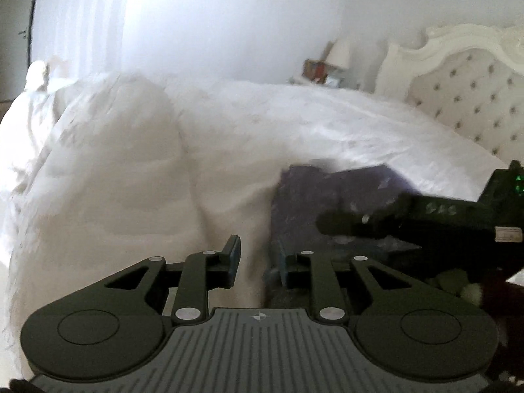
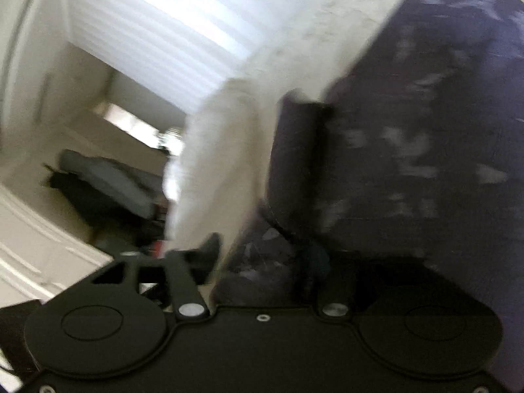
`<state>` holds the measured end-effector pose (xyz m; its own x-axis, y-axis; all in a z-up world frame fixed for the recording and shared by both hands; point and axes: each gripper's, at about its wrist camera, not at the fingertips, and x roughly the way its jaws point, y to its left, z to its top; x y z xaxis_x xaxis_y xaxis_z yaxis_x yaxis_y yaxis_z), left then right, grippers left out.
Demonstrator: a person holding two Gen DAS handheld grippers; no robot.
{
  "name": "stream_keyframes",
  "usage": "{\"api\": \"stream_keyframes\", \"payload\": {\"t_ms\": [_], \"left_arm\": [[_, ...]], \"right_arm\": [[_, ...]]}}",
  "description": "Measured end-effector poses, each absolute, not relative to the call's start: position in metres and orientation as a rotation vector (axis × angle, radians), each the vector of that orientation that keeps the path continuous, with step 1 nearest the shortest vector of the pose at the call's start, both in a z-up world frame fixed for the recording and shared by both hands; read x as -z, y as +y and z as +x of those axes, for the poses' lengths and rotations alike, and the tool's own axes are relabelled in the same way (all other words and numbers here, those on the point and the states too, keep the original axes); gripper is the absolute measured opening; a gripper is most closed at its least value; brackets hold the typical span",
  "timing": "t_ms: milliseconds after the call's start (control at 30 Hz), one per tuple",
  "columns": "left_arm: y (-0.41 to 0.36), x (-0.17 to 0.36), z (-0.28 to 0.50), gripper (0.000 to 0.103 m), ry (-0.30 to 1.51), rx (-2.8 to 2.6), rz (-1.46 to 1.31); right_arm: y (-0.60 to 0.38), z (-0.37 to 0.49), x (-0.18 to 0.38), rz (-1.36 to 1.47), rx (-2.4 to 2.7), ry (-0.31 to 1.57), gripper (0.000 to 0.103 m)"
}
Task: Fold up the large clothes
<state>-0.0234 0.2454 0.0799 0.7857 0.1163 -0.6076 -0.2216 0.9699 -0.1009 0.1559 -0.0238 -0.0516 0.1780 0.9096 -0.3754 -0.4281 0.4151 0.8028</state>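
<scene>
Purple garment (image 1: 327, 196), dark with pale speckles, lies folded flat on the white bed (image 1: 294, 124), sitting right of center in the left wrist view. In the right wrist view the same garment fills most of the right half of the frame, very close to the lens and smeared by blur.

Left claw (image 1: 258, 262) sits at bottom center of its view with its jaws a little apart. White bedding shows through the gap, and the blue pads (image 1: 235, 255) aren't pressing on anything. The right-hand pad looks to be right at the edge of the purple cloth, but it's not pinching it.

Right claw (image 1: 330, 222) reaches in from the right edge of the left wrist view, over the garment's near right part. In its own view the jaws stand wide apart. Some crumpled purple fabric sits low between them, though with this much blur I honestly can't tell if a finger touches it; it doesn't look gripped.

A tufted cream headboard (image 1: 465, 91) is at upper right of the left wrist view, with a lamp (image 1: 339, 54) just left of it. A rumpled white duvet (image 1: 114, 150) bulges over the left half.
</scene>
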Motion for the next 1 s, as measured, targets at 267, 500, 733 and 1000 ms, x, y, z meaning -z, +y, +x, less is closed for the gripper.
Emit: {"api": "stream_keyframes", "payload": {"t_ms": [267, 500, 733, 1000], "left_arm": [[0.196, -0.096, -0.005, 0.051, 0.560, -0.001, -0.078], [0.174, -0.044, 0.029, 0.059, 0.664, 0.075, -0.022], [0.205, -0.006, 0.026, 0.062, 0.745, -0.019, -0.097], [0.213, -0.002, 0.032, 0.077, 0.758, -0.058, -0.134]], "right_arm": [[-0.095, 0.149, 0.012, 0.587, -0.914, 0.769, 0.098], [-0.140, 0.145, 0.024, 0.545, -0.697, 0.708, 0.098], [-0.137, 0.148, 0.021, 0.273, -0.625, 0.681, 0.060], [-0.100, 0.170, 0.017, 0.089, -0.627, 0.625, 0.056]]}}
